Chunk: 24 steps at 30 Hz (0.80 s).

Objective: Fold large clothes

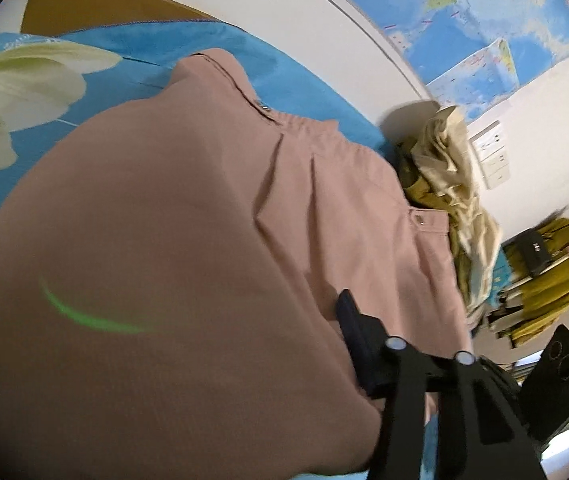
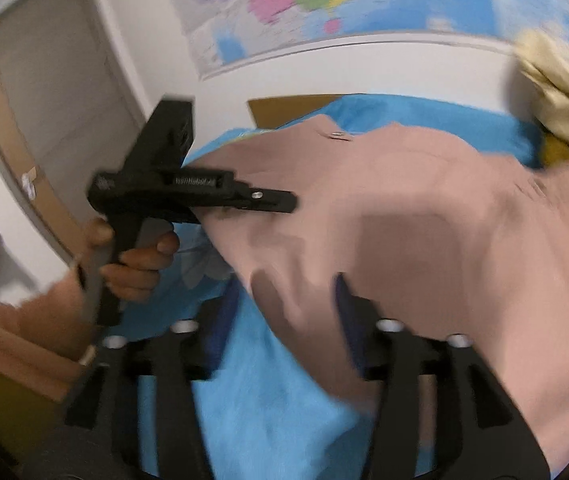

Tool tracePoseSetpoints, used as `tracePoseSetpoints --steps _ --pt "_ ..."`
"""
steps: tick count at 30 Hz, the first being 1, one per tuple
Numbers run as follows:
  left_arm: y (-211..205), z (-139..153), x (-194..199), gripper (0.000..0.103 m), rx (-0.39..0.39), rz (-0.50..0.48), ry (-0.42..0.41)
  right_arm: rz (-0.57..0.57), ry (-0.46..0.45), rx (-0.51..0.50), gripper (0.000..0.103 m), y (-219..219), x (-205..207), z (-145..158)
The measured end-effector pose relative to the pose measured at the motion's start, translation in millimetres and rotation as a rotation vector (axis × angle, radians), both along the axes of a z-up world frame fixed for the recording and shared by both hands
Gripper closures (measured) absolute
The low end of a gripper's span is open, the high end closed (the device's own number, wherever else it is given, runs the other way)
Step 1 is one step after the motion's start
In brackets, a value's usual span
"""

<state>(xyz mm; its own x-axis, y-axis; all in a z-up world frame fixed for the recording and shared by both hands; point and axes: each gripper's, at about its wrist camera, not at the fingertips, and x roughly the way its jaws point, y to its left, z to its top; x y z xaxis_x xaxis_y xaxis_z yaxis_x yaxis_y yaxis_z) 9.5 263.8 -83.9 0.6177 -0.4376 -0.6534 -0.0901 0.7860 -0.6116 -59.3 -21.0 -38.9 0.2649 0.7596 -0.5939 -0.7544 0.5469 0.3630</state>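
On the blue bedsheet [image 2: 268, 408], the pink garment [image 1: 188, 240] covers the left tongs [image 2: 284, 202], grip unclear; right tongs [image 2: 280, 320] gape, gripping nothing.

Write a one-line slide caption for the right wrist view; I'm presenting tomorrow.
Right gripper open at the edge of a pink garment on a blue bedspread, left gripper on the cloth.

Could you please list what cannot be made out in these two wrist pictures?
Left wrist view: the pink garment covers one finger of the left gripper, so its grip cannot be told.
Right wrist view: motion blur smears the clothes pile and the garment's folds.
Both views: the picture edges cut off the garment, so its type is unclear.
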Motion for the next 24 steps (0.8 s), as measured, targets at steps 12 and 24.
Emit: tracePoseSetpoints --steps 12,24 --pt "-4 -1 -3 0.065 0.097 -0.001 -0.009 -0.423 0.403 0.185 0.039 -153 14 -51" --pt "-12 1 -5 0.060 0.167 -0.013 -0.018 -0.543 0.332 0.190 0.039 -141 32 -57"
